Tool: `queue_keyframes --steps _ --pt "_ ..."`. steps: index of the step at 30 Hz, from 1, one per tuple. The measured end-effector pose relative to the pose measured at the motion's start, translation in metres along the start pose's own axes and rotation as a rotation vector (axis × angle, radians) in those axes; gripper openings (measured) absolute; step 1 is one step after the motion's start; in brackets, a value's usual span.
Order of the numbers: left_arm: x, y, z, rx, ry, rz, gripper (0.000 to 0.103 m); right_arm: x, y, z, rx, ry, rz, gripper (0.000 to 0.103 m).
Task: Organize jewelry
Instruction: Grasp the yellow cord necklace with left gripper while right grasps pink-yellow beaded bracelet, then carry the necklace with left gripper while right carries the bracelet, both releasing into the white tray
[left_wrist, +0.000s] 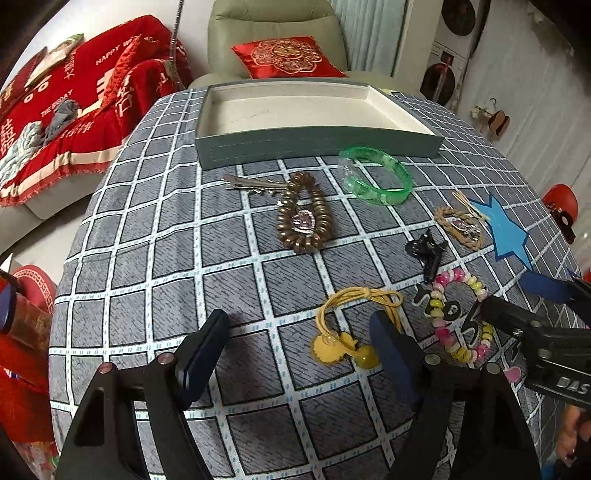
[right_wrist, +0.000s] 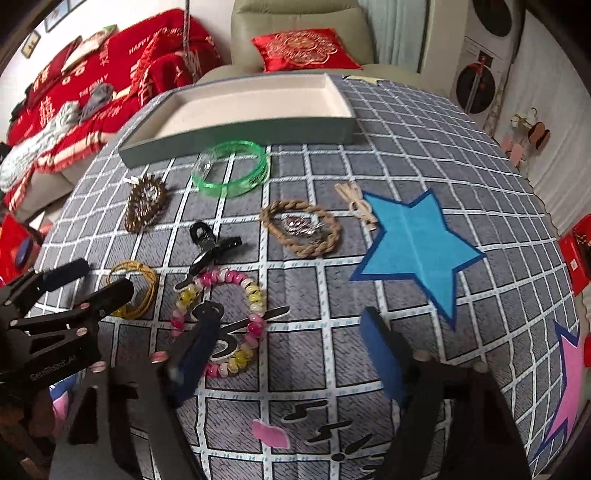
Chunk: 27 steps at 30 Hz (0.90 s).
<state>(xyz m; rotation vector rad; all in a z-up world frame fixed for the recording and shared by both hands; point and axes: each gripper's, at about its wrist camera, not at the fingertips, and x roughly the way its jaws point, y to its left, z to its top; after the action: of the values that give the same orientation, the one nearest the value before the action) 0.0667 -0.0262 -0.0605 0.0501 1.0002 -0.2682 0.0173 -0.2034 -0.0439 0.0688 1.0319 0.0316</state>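
Observation:
A grey-green tray (left_wrist: 317, 142) with a white inside stands empty at the far side of the checked tablecloth; it also shows in the right wrist view (right_wrist: 236, 129). In front of it lie a green bangle (left_wrist: 375, 175) (right_wrist: 231, 170), a brown coil band with a heart charm (left_wrist: 304, 218) (right_wrist: 144, 203), a silver hair clip (left_wrist: 251, 184), a rope bracelet (left_wrist: 460, 227) (right_wrist: 301, 227), a black claw clip (left_wrist: 426, 253) (right_wrist: 208, 249), a yellow hair tie (left_wrist: 351, 328) (right_wrist: 136, 291) and a pink-and-yellow bead bracelet (left_wrist: 460, 317) (right_wrist: 221, 321). My left gripper (left_wrist: 299, 350) is open and empty beside the yellow tie. My right gripper (right_wrist: 291, 339) is open and empty over the bead bracelet.
A blue star patch (right_wrist: 413, 243) and a pink star patch (right_wrist: 565, 387) are on the cloth at the right. A small beige bow (right_wrist: 356, 203) lies by the blue star. A sofa with red throws (left_wrist: 74, 110) and an armchair with a red cushion (left_wrist: 288, 55) stand behind the table.

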Motion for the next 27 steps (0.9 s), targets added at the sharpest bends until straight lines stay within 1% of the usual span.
queue_keyframes --steps 2,4,5,6,8,9,10,11,12,13,14,15,16,17,18,22,27 --pt "0.0 -0.002 -0.001 0.014 0.006 -0.002 0.092 0.005 0.003 -0.001 -0.014 0.019 -0.013 0.075" --pt "-0.001 -0.005 -0.002 0.023 0.012 -0.005 0.092 0.01 0.004 -0.003 -0.023 0.043 -0.022 0.071" --pt "0.0 -0.006 -0.002 0.025 0.015 -0.004 0.092 0.009 0.006 -0.004 -0.031 0.032 -0.028 0.071" --pt "-0.001 -0.008 -0.002 0.028 0.017 -0.001 0.089 0.01 0.006 -0.004 -0.038 0.035 -0.032 0.07" --pt "-0.001 -0.01 -0.003 0.04 0.019 0.013 0.086 0.009 0.007 -0.005 -0.045 0.04 -0.031 0.066" --pt "-0.001 -0.012 -0.004 0.045 0.015 0.018 0.079 0.009 0.008 -0.005 -0.049 0.041 -0.03 0.064" --pt "-0.002 -0.012 -0.005 0.051 0.009 0.024 0.074 0.009 0.008 -0.005 -0.054 0.042 -0.031 0.06" --pt "-0.003 -0.013 -0.005 0.058 0.006 0.03 0.065 0.008 0.009 -0.005 -0.058 0.042 -0.026 0.058" --pt "-0.004 -0.014 -0.006 0.063 0.002 0.025 0.053 0.008 0.01 -0.005 -0.062 0.042 -0.024 0.053" --pt "-0.005 -0.014 -0.006 0.067 -0.003 0.018 0.046 0.007 0.012 -0.005 -0.066 0.042 -0.024 0.046" --pt "-0.006 -0.014 -0.007 0.07 -0.006 0.014 0.043 0.007 0.013 -0.004 -0.07 0.041 -0.02 0.041" --pt "-0.006 -0.013 -0.007 0.068 -0.008 0.007 0.043 0.007 0.015 -0.004 -0.071 0.04 -0.015 0.031" --pt "-0.007 -0.012 -0.008 0.064 -0.011 -0.001 0.043 0.007 0.016 -0.003 -0.072 0.039 -0.013 0.018" --pt "-0.008 -0.01 -0.008 0.057 -0.014 -0.013 0.043 0.006 0.016 -0.003 -0.072 0.038 -0.014 0.012" --pt "-0.008 -0.009 -0.009 0.051 -0.014 -0.022 0.043 0.006 0.016 -0.003 -0.07 0.037 -0.012 0.01" --pt "-0.015 -0.001 -0.011 0.017 -0.023 -0.07 0.043 0.001 0.009 -0.005 -0.035 0.019 0.006 0.01" --pt "-0.026 0.007 -0.007 -0.007 -0.042 -0.097 0.043 -0.017 -0.003 -0.003 -0.003 -0.027 0.025 0.01"
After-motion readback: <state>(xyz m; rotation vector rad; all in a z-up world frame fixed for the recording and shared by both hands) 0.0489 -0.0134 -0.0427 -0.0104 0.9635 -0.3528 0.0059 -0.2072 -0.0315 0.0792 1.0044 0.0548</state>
